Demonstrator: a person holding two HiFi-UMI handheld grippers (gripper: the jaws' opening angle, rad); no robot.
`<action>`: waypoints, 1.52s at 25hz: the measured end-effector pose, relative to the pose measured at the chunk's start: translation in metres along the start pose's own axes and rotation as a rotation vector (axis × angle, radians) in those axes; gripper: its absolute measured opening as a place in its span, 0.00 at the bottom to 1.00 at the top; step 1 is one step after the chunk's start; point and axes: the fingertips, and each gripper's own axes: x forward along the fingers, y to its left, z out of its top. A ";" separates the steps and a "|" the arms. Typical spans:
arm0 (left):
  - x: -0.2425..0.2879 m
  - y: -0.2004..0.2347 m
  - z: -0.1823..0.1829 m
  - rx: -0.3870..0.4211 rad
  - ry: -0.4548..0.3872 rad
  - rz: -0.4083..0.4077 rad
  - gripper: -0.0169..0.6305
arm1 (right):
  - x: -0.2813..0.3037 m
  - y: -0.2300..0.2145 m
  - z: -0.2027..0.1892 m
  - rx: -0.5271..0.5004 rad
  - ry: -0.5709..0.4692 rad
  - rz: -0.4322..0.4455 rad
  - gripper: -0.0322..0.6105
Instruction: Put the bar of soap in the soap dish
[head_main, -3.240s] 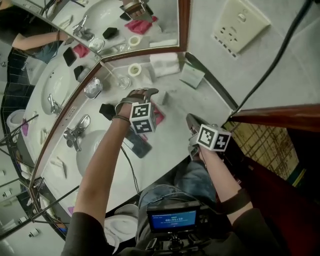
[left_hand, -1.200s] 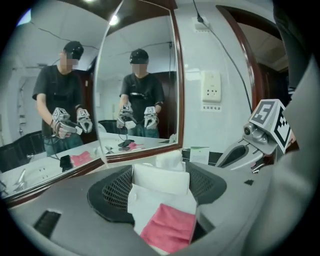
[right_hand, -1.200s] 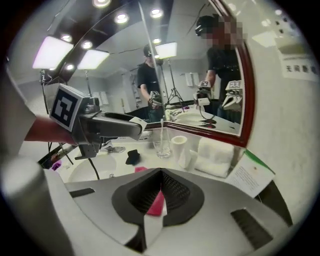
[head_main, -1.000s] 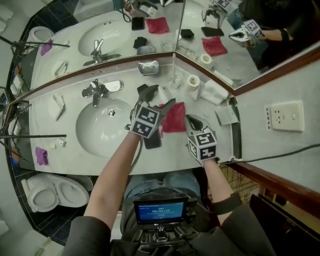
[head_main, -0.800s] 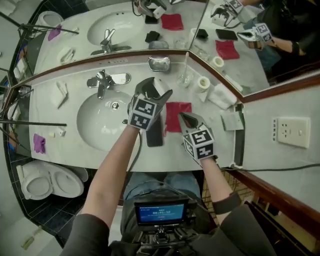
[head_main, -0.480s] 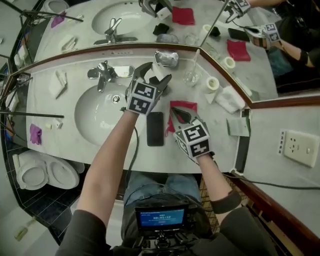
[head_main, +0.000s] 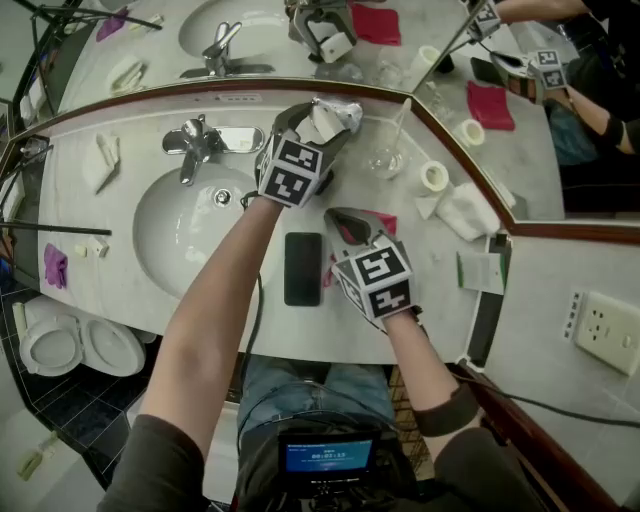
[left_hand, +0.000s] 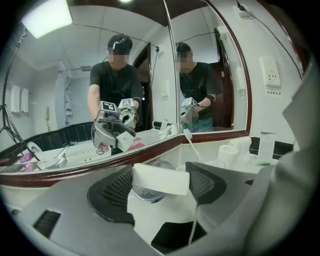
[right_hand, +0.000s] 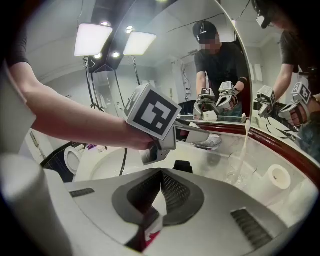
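At the near edge of the counter (head_main: 200, 300) the right gripper (head_main: 335, 218) hovers with its jaws clenched together on nothing, over a red cloth (head_main: 388, 222) and just beside a black smartphone (head_main: 303, 268) that lies face up. To the left is the sink basin (head_main: 165, 235), with the faucet (head_main: 195, 140) behind it. Farther back, the left gripper (head_main: 318, 130) grasps the white bar of soap (left_hand: 160, 179) across its width. The bar hangs directly over the shiny metal soap dish (left_hand: 146, 193), which stands against the mirror; whether they touch I cannot tell. Right of the dish, a clear glass (head_main: 386, 160) holds one upright toothbrush (head_main: 400, 118). Beyond it are a toilet paper roll (head_main: 434, 177) and a folded white towel (head_main: 466, 210). A flat packet (head_main: 482, 270) carries a green stripe, but its print is too small to read.
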 end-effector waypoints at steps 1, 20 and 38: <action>0.003 0.002 -0.001 0.000 -0.002 0.004 0.55 | 0.000 -0.001 0.000 0.001 -0.001 -0.001 0.05; 0.034 0.009 -0.025 -0.057 0.083 0.025 0.65 | -0.009 0.002 -0.005 0.036 -0.007 -0.007 0.05; -0.066 -0.018 0.004 -0.035 0.102 0.015 0.60 | -0.047 -0.006 0.002 0.059 0.006 -0.090 0.05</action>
